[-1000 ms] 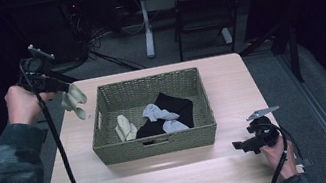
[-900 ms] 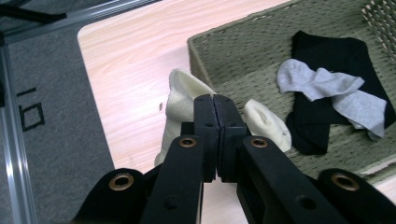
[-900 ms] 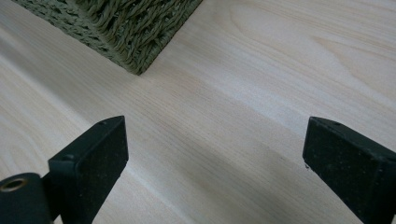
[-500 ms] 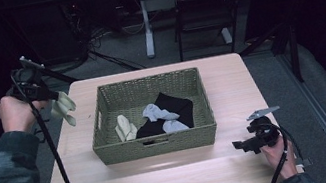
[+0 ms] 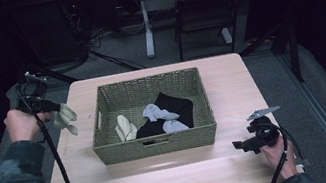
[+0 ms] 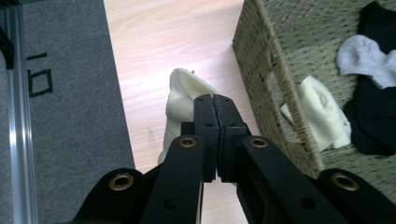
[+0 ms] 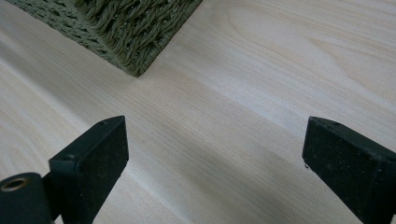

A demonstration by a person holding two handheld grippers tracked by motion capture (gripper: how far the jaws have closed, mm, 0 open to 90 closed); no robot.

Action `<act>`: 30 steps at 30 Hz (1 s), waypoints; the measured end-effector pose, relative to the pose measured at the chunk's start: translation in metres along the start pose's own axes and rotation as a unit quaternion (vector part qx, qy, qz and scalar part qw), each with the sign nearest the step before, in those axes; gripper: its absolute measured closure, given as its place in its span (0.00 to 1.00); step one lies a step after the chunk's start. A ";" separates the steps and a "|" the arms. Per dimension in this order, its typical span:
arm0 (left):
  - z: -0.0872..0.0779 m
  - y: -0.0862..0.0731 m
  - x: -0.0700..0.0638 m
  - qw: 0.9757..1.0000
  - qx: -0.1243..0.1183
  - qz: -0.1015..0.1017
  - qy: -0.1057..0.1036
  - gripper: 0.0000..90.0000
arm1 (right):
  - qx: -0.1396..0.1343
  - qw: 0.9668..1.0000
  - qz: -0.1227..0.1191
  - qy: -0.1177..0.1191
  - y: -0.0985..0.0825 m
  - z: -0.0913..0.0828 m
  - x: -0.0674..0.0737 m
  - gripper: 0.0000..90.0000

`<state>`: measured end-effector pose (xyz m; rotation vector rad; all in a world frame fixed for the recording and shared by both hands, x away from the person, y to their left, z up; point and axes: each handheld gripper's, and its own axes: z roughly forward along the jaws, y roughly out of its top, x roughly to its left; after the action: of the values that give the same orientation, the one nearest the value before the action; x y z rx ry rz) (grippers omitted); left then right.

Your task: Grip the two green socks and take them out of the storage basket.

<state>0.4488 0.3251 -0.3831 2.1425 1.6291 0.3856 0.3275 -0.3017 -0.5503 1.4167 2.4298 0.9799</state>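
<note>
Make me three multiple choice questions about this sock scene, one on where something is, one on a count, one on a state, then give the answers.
1. Where does the cream sock in the left gripper hang?
A. inside the basket
B. left of the basket
C. on the floor

2. How many cream socks lie in the basket?
A. one
B. two
C. three

3. How do the right gripper's jaws stand?
A. wide open
B. shut on a sock
C. shut on the basket rim

Answers: 1 B, it hangs over the table's left edge; 2 A, one cream sock in the basket lies beside grey and black ones; 3 A, only bare table shows between them.

Light wood table [image 5: 176, 178], woven basket [image 5: 155, 145] on it, nr center.
</note>
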 end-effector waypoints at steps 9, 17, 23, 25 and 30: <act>0.030 -0.018 0.002 1.000 0.013 -0.009 -0.005 1.00 | 0.001 1.000 0.001 0.001 0.000 0.000 0.000 0.07; 0.058 -0.031 0.002 0.999 0.028 -0.016 -0.013 0.99 | -0.003 1.000 0.001 -0.002 -0.002 -0.001 0.000 0.07; 0.074 -0.039 0.003 0.999 0.036 -0.024 -0.015 0.99 | 0.001 1.000 0.004 -0.003 -0.002 -0.002 0.000 0.07; 0.078 -0.042 0.004 0.999 0.037 -0.028 -0.019 0.99 | 0.003 1.000 0.005 -0.001 -0.002 -0.002 0.000 0.07; 0.088 -0.048 0.004 0.998 0.048 -0.033 -0.029 0.98 | 0.003 1.000 0.001 -0.001 -0.002 -0.001 0.000 0.07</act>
<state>0.4503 0.3255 -0.4836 2.1420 1.7125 0.2258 0.3256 -0.3024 -0.5509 1.4207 2.4319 0.9725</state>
